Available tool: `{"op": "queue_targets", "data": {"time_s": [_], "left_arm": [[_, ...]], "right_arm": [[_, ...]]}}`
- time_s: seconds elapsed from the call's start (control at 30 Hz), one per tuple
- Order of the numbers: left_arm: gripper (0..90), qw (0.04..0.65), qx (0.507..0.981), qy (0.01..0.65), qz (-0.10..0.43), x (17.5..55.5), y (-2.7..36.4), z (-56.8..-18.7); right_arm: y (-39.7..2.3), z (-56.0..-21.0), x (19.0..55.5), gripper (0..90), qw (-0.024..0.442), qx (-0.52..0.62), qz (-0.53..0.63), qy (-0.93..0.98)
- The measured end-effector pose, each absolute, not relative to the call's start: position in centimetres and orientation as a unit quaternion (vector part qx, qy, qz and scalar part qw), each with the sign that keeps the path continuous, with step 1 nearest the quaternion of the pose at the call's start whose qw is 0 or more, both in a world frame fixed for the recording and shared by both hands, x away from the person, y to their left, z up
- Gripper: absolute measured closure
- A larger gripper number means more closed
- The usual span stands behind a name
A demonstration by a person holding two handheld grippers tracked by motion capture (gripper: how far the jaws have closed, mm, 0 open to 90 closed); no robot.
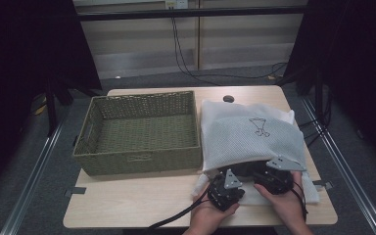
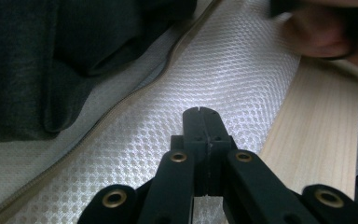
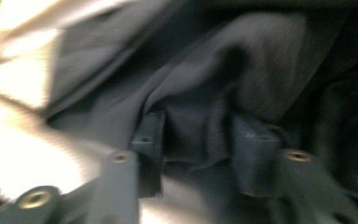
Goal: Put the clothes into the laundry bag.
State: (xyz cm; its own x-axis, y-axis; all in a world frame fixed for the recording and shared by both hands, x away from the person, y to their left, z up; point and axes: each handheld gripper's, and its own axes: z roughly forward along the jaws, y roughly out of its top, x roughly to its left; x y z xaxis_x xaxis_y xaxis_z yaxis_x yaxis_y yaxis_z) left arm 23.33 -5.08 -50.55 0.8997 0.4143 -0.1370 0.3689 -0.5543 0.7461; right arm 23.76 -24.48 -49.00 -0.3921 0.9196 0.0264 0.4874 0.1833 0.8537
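On the bench point(image 1: 142, 200), a white mesh laundry bag point(image 1: 247, 137) lies beside a woven basket point(image 1: 137, 132). The left tongs point(image 2: 200, 114) are closed on the bag's lower layer; the right tongs point(image 3: 196, 135) are parted around dark clothing point(image 3: 205, 84) inside it.

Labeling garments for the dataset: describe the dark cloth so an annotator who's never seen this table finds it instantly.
On the wooden table, right of the woven green basket, lies a white mesh laundry bag whose mouth faces the person. The dark cloth sits inside that mouth, where the right gripper has its jaws spread around a fold. It is the one dark grey, soft item against white mesh and a pale zipper.
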Motion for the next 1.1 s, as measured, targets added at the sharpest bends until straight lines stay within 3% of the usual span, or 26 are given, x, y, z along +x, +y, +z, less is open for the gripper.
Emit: {"op": "queue_targets", "data": {"time_s": [0.07, 0.13, 0.23, 0.37, 0.53, 0.67, 0.83, 0.9, 1.07, 1.1], "left_arm": [[90.0, 0.422, 0.877, 0.227, 0.023, 23.2, -5.1, -50.6], [90.0, 0.420, 0.880, 0.222, 0.023, 23.2, -5.0, -50.6], [90.0, 0.419, 0.881, 0.218, 0.017, 23.2, -4.9, -50.5], [90.0, 0.415, 0.884, 0.213, 0.014, 23.2, -4.9, -50.5], [90.0, 0.417, 0.884, 0.211, 0.008, 23.1, -4.8, -50.5], [90.0, 0.422, 0.882, 0.211, -0.010, 23.4, -4.6, -50.6], [90.0, 0.426, 0.877, 0.221, -0.029, 23.8, -4.5, -50.7], [90.0, 0.426, 0.877, 0.221, -0.030, 23.8, -4.5, -50.7], [90.0, 0.432, 0.873, 0.222, -0.032, 23.8, -4.6, -50.8], [90.0, 0.429, 0.875, 0.222, -0.030, 23.8, -4.6, -50.8]], "right_arm": [[-23.9, -49.2, 24.6, 81.5, 0.278, 0.489, 0.407, 0.720], [-23.6, -48.9, 25.1, 85.9, 0.303, 0.483, 0.417, 0.708], [-23.3, -47.6, 26.6, 86.8, 0.332, 0.484, 0.444, 0.677], [-23.5, -46.5, 29.3, 87.0, 0.326, 0.516, 0.457, 0.647], [-22.8, -45.4, 31.6, 87.0, 0.388, 0.525, 0.477, 0.588], [-22.1, -45.9, 33.3, 86.8, 0.386, 0.511, 0.445, 0.627], [-23.3, -49.4, 33.1, 86.6, 0.293, 0.535, 0.423, 0.671], [-23.6, -48.8, 32.1, 81.0, 0.271, 0.530, 0.439, 0.673], [-23.4, -47.1, 27.5, 46.4, 0.274, 0.518, 0.435, 0.684], [-23.4, -47.2, 26.9, 44.2, 0.280, 0.518, 0.426, 0.687]]}}
